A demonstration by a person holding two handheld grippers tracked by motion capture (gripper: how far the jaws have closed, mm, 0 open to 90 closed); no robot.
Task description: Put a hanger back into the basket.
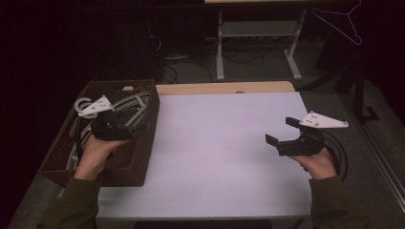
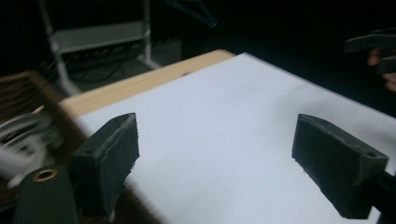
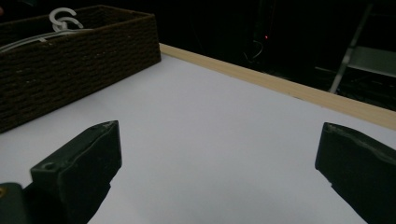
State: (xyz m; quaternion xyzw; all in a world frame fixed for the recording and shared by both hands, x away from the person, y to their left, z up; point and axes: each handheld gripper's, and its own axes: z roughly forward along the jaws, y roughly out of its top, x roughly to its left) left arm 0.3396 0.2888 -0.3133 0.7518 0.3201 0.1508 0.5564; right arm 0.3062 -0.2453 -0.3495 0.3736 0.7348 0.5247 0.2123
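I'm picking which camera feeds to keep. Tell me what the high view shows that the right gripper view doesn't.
High view alone: both hands, the left claw open over the brown wicker basket, the right claw open above the white tabletop, white hangers curved inside the basket, and a white hanger hanging at top right.

Right gripper view alone: the basket's woven side wall up close, with hanger hooks poking above its rim.

Both: basket, hangers, white tabletop, wooden far edge.
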